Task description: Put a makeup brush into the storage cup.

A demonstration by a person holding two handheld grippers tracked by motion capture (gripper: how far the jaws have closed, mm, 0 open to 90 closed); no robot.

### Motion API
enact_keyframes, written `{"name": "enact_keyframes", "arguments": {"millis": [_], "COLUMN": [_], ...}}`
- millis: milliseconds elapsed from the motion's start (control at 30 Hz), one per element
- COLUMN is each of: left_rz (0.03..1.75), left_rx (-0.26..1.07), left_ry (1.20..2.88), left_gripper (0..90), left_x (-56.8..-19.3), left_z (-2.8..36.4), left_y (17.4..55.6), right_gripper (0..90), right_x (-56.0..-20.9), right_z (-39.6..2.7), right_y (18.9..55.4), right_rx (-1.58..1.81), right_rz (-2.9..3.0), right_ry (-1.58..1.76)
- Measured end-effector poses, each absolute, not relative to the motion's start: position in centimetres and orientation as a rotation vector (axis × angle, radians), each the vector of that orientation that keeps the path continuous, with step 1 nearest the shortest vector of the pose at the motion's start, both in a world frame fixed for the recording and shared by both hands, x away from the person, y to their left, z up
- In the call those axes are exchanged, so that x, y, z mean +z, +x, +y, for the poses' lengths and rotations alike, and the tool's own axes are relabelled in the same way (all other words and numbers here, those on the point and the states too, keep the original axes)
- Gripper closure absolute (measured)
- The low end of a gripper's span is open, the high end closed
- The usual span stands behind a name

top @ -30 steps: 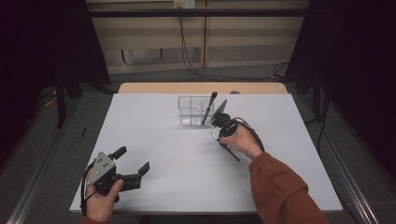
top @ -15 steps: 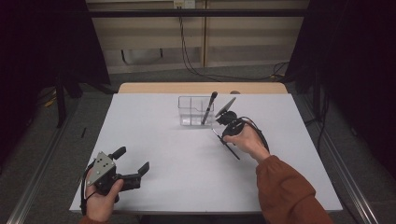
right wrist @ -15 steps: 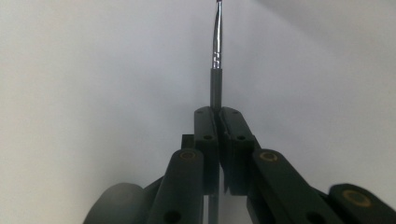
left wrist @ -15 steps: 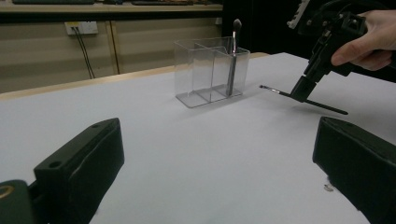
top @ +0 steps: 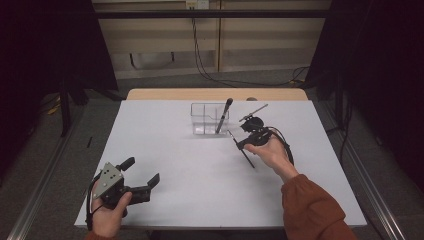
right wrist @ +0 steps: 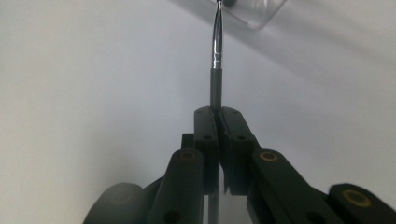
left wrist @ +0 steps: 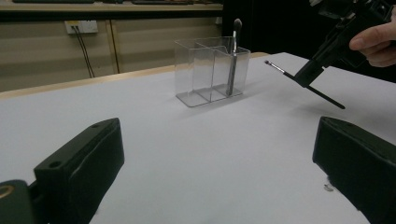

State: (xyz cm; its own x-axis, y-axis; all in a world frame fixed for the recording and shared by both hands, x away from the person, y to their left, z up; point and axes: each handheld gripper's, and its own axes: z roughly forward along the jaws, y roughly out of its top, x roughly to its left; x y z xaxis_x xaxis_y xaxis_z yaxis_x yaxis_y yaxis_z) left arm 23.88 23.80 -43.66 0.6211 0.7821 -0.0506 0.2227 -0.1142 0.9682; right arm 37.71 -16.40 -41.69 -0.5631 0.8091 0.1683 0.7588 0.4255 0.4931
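A clear acrylic holder (top: 202, 120) (left wrist: 205, 70) stands at the far middle of the white table (top: 200, 190). A dark brush (top: 223, 114) (left wrist: 232, 60) leans upright in its right compartment. Just right of the holder, my right gripper (top: 241, 145) (left wrist: 308, 74) (right wrist: 216, 112) is shut on a thin black-handled brush (top: 249, 161) (left wrist: 327, 99) (right wrist: 215, 60). It holds that brush above the table, silver ferrule end towards the holder (right wrist: 254, 11). My left gripper (top: 142, 170) (left wrist: 217, 126) rests near the front left, open, with nothing between its jaws.
A black cable (top: 285, 145) loops behind the right hand. The table's wooden far edge (top: 215, 94) lies just behind the holder. Metal rails (top: 372, 195) run along both sides of the table.
The right hand has moved right and a little up, carrying the thin brush away from the holder. The left gripper has stayed where it was.
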Motion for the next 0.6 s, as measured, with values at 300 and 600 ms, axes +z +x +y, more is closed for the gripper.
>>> {"name": "enact_keyframes", "arguments": {"millis": [300,600], "left_rz": [0.842,0.846], "left_rx": [0.596,0.585], "left_ry": [1.658,1.659], "left_gripper": [2.1,2.1], "left_x": [-43.6,-43.7], "left_z": [23.9,23.8], "left_y": [23.8,23.9], "right_gripper": [86.4,86.4], "right_x": [-41.8,-41.5], "right_z": [-16.4,-16.5], "right_y": [36.9,36.0], "right_rx": [0.971,1.150], "right_rz": [2.508,2.417], "right_ry": [1.318,1.178]}}
